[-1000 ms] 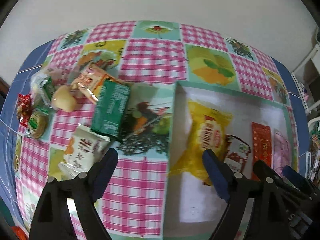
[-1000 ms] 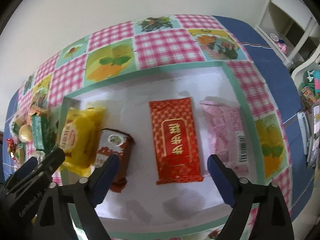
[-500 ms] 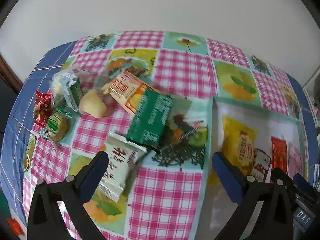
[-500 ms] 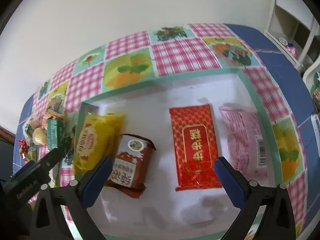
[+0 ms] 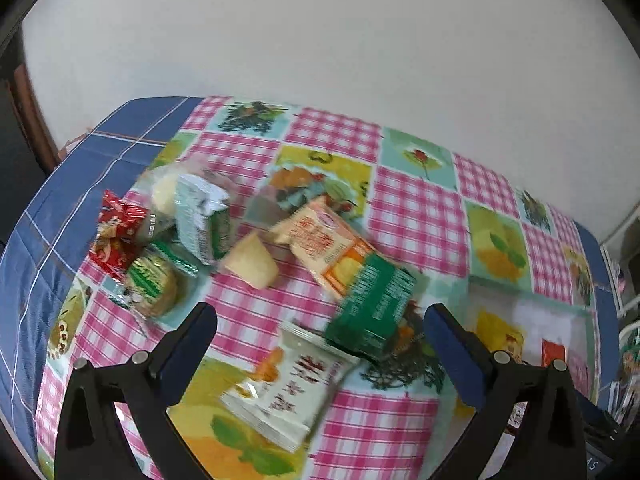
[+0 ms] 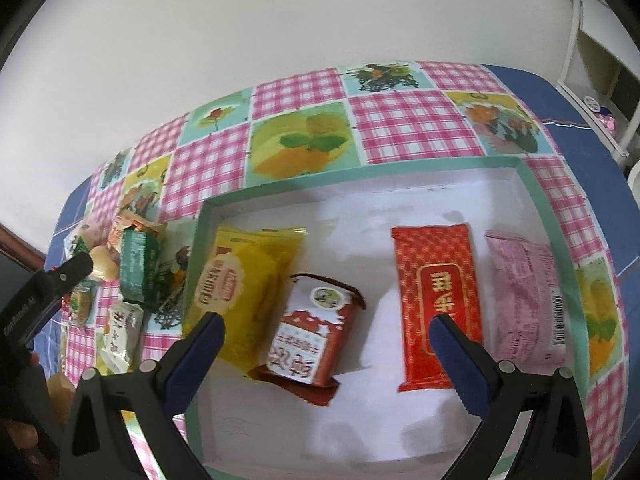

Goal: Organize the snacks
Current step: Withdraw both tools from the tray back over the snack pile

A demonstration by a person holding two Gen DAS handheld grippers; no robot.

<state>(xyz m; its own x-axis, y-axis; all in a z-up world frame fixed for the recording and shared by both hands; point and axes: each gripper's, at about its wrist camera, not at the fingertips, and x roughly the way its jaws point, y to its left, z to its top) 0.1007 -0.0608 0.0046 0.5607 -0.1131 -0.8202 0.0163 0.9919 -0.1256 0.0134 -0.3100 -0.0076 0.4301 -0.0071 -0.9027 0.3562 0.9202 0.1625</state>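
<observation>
My left gripper (image 5: 320, 340) is open and empty above a white snack packet (image 5: 286, 388) and a dark green packet (image 5: 372, 308). Further back lie an orange cracker packet (image 5: 320, 240), a yellow cake (image 5: 252, 264), a green-white packet (image 5: 206, 220), a round biscuit pack (image 5: 154, 284) and a red packet (image 5: 116, 232). My right gripper (image 6: 326, 344) is open and empty over the green-rimmed white box (image 6: 360, 172), which holds a yellow packet (image 6: 240, 280), a brown-red packet (image 6: 312, 328), a red packet (image 6: 436, 292) and a pink packet (image 6: 524, 296).
The table wears a pink checked fruit-print cloth (image 5: 416, 216) with blue borders (image 5: 36, 248). The wall stands close behind. A white shelf (image 6: 592, 40) is at the far right. The left gripper (image 6: 44, 292) shows at the left edge of the right wrist view.
My left gripper has swung left, away from the box, and now faces the loose snack pile. My right gripper has drawn back and risen a little over the box.
</observation>
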